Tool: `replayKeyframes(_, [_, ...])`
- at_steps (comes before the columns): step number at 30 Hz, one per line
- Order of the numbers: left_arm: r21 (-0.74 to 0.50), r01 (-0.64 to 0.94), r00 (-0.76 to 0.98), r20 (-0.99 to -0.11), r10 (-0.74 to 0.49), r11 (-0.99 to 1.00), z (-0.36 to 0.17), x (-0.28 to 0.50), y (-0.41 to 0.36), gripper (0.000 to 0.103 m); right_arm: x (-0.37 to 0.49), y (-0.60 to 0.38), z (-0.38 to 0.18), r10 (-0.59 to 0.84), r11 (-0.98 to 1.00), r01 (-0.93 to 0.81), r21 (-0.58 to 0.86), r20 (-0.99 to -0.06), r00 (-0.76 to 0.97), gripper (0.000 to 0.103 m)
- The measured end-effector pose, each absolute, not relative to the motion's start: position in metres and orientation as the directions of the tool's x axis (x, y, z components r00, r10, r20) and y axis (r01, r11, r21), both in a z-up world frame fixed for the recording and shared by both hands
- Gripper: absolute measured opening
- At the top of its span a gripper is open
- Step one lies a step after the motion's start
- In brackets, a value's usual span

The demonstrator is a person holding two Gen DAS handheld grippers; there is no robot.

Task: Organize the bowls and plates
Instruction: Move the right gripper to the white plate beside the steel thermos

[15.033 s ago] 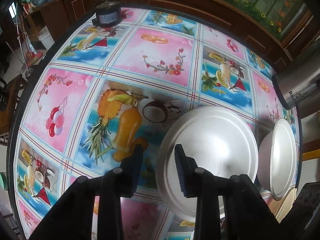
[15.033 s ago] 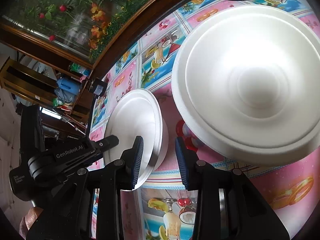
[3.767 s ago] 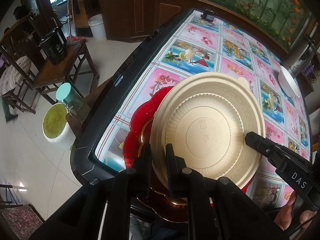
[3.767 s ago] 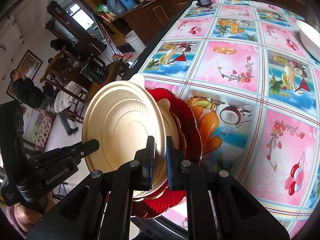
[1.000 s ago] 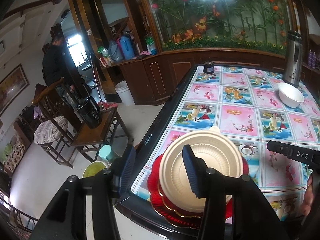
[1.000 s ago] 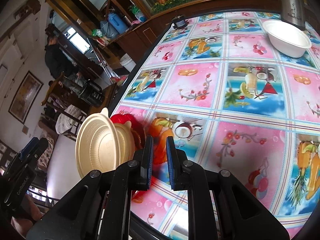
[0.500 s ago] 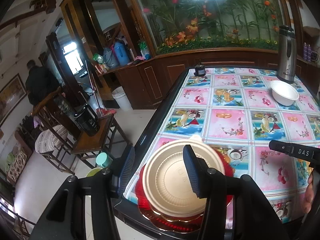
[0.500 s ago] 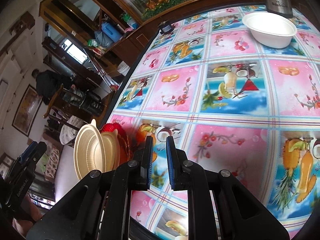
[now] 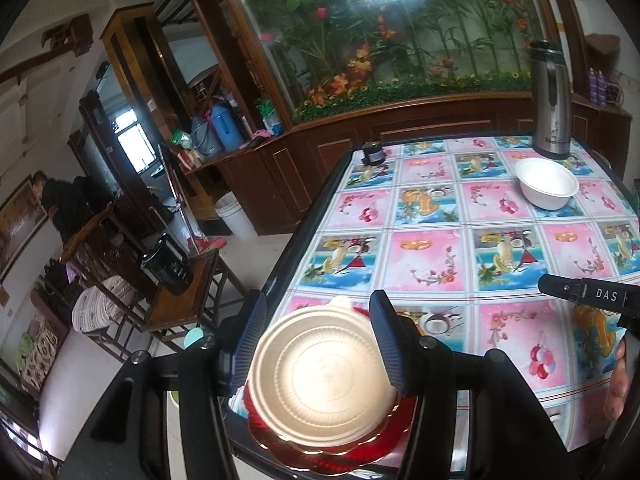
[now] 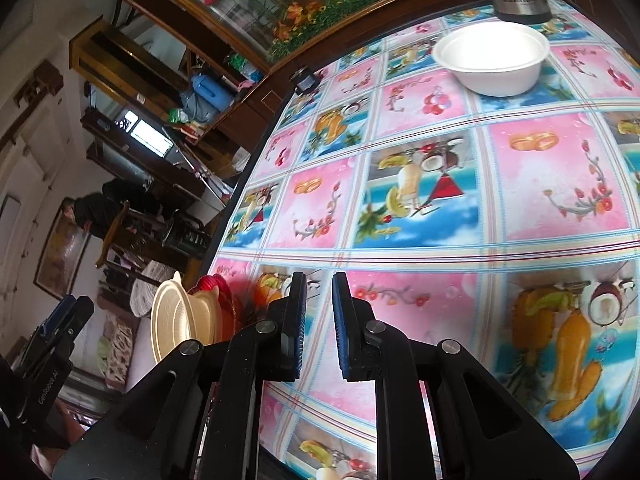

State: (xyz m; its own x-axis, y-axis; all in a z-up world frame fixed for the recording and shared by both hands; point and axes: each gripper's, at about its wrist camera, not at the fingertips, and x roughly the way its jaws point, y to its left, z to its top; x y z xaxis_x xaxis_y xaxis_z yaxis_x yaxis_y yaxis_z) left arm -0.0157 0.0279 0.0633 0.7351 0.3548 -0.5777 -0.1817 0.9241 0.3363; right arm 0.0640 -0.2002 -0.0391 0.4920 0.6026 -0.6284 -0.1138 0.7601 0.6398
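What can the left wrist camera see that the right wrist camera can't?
Only the left wrist view shows the tan plate's whole round face, the whole steel flask with its lid, and a white bucket on the floor. Only the right wrist view shows the pineapple picture on the tablecloth up close. Both show the white bowl, the red plate under the tan one, and the flower wall.

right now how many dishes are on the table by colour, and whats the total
white: 1, the white bowl by the thermos
beige: 2 at least, the beige dishes stacked at the near edge
red: 1, the red plate under that stack
total: 4 visible; more could be hidden in the stack
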Motion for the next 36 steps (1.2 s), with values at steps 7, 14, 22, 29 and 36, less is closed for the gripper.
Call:
replayKeyframes(7, [0.252,-0.073,0.740,-0.635,0.222,0.965,0.068,0.013,-0.013,0.060,0.072,-0.252,-0.039,0.561,0.762,-0.048,0.646,-0.620,0.548,0.013])
replayKeyframes(14, [0.016,-0.005,0.715,-0.699,0.015,1.000,0.060,0.075,-0.061,0.062,0.085,-0.326,-0.036,0.462,0.768,0.068,0.636,-0.625,0.629,0.013])
replayKeyframes(22, [-0.083,-0.055,0.687,-0.727,-0.023,0.995,0.027,0.155,-0.106,0.070,0.128,-0.389,-0.022,0.392,0.761,0.138,0.634,-0.619,0.681,0.034])
replayKeyframes(29, [-0.101,-0.067,0.610,-0.792,-0.039,0.993,0.008,0.227,-0.122,0.070,0.209,-0.426,-0.044,0.454,0.647,0.232,0.727,-0.611,0.649,0.040])
replayKeyframes(36, [-0.177,-0.137,0.601,-0.797,-0.060,0.975,0.001,0.265,-0.112,0.071,0.253,-0.429,-0.053,0.435,0.603,0.330,0.726,-0.646,0.627,0.040])
